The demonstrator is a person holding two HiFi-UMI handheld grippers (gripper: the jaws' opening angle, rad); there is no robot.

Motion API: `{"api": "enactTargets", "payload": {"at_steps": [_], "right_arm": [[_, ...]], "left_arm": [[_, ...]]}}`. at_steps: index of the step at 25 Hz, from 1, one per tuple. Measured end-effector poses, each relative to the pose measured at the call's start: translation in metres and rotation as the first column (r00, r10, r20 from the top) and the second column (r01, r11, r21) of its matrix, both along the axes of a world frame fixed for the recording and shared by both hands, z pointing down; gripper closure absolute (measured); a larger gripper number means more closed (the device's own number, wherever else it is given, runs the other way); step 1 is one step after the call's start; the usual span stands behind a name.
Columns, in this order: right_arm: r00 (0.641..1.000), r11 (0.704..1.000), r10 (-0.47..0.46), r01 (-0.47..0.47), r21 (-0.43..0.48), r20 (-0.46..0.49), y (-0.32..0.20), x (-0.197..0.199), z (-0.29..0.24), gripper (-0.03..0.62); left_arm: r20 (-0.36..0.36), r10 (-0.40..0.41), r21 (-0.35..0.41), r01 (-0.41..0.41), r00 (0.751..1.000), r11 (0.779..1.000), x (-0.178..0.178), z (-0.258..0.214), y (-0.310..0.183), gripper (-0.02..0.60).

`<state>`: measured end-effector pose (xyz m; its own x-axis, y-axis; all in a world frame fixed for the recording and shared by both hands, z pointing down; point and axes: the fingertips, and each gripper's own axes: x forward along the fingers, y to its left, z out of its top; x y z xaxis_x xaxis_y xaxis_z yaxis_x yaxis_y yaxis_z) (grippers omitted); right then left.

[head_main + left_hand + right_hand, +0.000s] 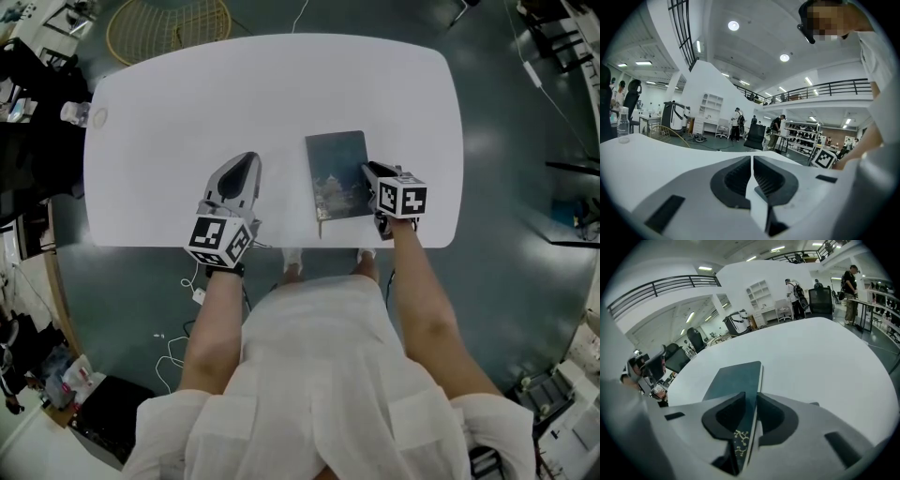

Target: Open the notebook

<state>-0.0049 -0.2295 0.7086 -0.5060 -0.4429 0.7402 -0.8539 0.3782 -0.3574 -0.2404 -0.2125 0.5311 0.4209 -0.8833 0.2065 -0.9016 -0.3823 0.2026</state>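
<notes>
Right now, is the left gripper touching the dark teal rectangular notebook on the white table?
Apart. The head view shows a strip of bare white table between the left gripper and the notebook.

The bench (281, 84) lies open beyond the notebook (336, 173) and across its left half. The left gripper (246, 161) rests near the notebook's left, leaving a narrow lane between them. A water bottle (622, 126) stands at the far left corner.

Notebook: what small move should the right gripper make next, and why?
Probably finish closing before any lift. The right gripper has its jaws closing with the right edge of the notebook between them, and the notebook lies flat and closed on the table. The left gripper sits shut to its left, apart.
</notes>
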Motion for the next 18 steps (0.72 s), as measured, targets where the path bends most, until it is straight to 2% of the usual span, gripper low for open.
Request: {"api": "enactTargets", "payload": {"at_steps": [7,18], "right_arm": [[1.0,1.0,0.001,-0.001,0.007,-0.009,-0.001,-0.003,-0.007,0.516],[0.999,0.996,-0.008,0.011,0.084,-0.039,0.001,-0.009,-0.043,0.526]], "left_arm": [[-0.001,0.002,0.02,-0.002,1.0,1.0,-0.004,-0.008,0.0,0.565],[-0.009,-0.02,0.057,0.02,1.0,0.998,-0.017,-0.027,0.007,0.565]]}}
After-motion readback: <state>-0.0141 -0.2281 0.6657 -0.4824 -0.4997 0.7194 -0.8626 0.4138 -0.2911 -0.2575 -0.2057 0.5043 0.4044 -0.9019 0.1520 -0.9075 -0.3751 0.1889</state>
